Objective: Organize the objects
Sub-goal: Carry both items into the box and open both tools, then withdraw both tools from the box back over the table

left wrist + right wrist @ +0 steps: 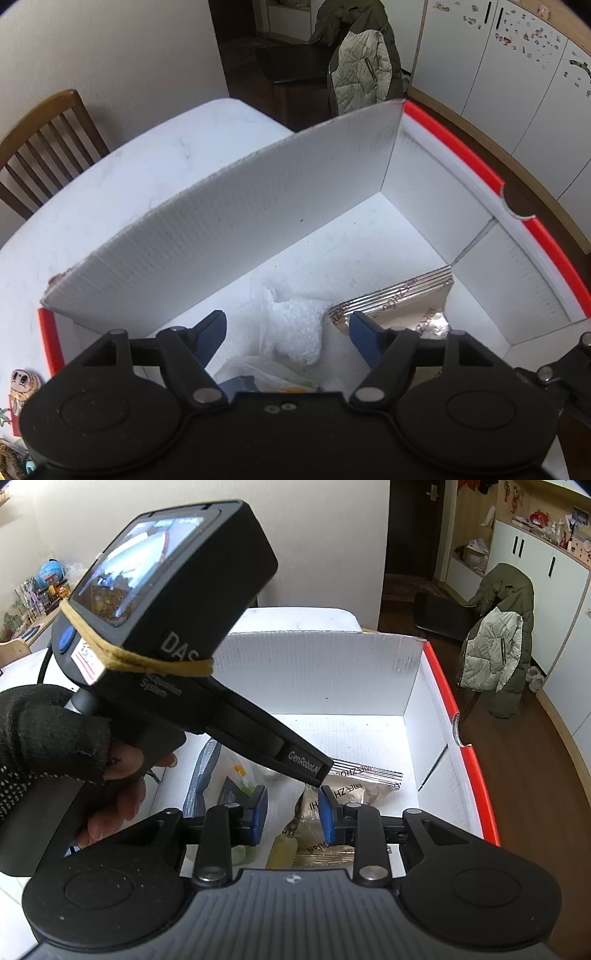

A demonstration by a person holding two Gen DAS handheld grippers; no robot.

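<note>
2 tools agape over 1 box.

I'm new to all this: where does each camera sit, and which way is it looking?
Left wrist: on the left gripper, looking down into the white box; own jaws open.
Right wrist: on the right gripper, facing the same box; own jaws open, plus the other gripper and a gloved hand.
Shared: the box and its foil packet.

One white box, one foil packet, one bubble-wrap wad, two chairs.
</note>
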